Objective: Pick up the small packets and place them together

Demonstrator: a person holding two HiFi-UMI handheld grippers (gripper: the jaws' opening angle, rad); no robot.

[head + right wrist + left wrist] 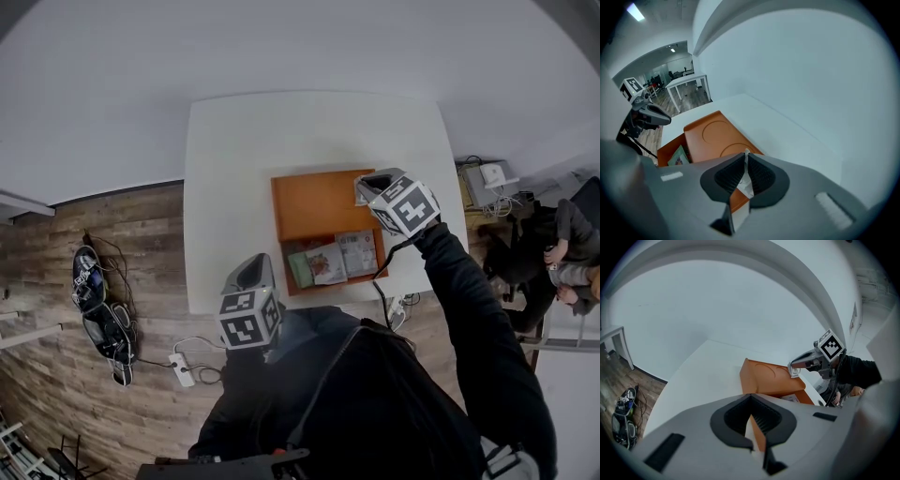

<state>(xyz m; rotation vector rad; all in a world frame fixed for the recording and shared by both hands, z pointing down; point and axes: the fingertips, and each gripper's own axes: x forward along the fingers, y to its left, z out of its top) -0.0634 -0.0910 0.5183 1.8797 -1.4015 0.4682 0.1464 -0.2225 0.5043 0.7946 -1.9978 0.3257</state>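
An orange tray lies on the white table. Its near compartment holds several small packets, one of them green. My right gripper hovers over the tray's far right corner, shut on a small white packet that hangs between the pads. From the left gripper view, that packet shows at the right gripper's tips. My left gripper stays at the table's near edge, left of the tray, shut with nothing in it; the tray shows beyond its jaws.
The table's near edge runs just under the left gripper. A power strip with cables and a dark bag lie on the wooden floor at left. A seated person and a side desk are at right.
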